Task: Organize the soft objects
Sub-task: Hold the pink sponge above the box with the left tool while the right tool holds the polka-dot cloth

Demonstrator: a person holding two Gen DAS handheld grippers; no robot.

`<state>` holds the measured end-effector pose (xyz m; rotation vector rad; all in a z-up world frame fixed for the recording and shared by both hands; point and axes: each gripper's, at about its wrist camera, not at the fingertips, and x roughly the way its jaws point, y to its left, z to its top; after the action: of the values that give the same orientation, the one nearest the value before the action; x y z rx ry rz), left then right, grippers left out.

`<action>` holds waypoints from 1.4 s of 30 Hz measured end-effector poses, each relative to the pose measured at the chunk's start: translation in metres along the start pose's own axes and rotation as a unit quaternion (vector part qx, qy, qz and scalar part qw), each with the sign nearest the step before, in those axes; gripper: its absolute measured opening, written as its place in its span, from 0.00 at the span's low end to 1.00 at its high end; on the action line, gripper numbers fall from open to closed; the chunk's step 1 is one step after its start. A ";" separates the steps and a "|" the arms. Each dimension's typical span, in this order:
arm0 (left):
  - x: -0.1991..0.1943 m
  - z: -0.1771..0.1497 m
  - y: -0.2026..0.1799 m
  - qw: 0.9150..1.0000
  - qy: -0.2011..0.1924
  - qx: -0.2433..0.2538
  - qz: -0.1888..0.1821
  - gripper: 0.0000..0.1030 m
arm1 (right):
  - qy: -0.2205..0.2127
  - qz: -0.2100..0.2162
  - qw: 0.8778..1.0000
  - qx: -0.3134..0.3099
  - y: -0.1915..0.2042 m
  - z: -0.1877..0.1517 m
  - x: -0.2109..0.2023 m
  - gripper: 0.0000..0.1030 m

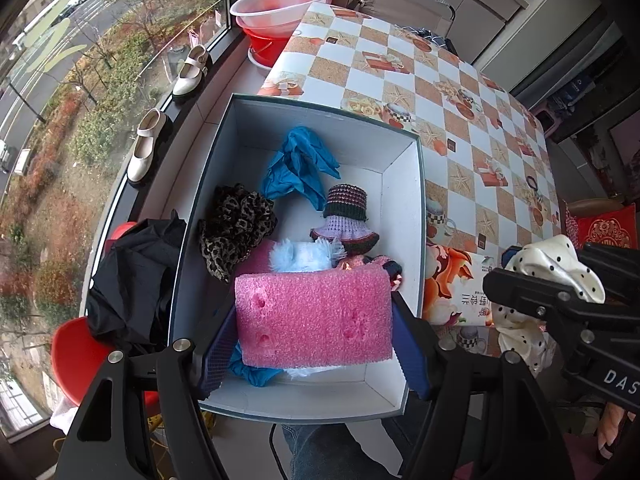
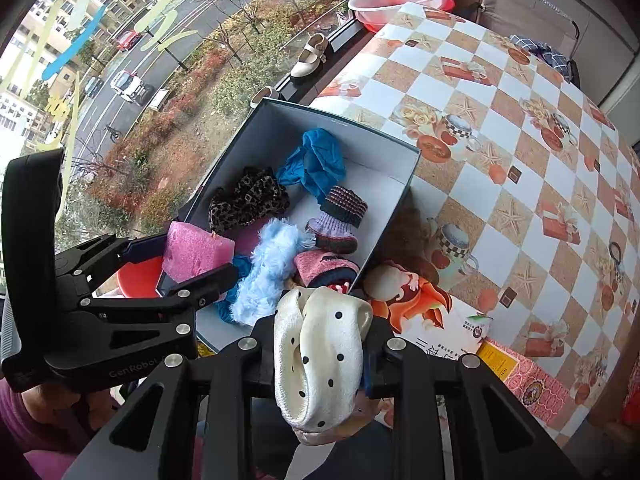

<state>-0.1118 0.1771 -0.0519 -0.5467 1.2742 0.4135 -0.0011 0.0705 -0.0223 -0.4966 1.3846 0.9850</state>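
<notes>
Left gripper (image 1: 314, 316) clamping pink foam block (image 1: 312, 316) over box (image 1: 404, 216), positioning for drop-in. Right gripper (image 2: 320, 344) pinching dotted cream cloth (image 2: 320, 356) beside box, probably waiting its turn.

I see a checkered table (image 1: 460, 92) on the right, a big window (image 1: 80, 80) on the left with daylight, shoes (image 1: 192, 74) on its sill, basins (image 1: 280, 4) far off.
</notes>
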 end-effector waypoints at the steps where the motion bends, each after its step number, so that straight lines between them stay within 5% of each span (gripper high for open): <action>1: 0.000 0.000 0.001 1.000 0.000 0.001 0.003 0.71 | 0.000 0.000 1.000 -0.003 0.002 0.002 0.001 0.27; 42: 0.001 0.004 0.011 1.000 -0.002 -0.007 0.004 0.72 | 0.017 0.006 1.000 -0.020 0.015 0.014 0.017 0.27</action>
<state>-0.1149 0.1887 -0.0542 -0.5529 1.2716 0.4310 -0.0073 0.0947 -0.0324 -0.5387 1.4018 1.0200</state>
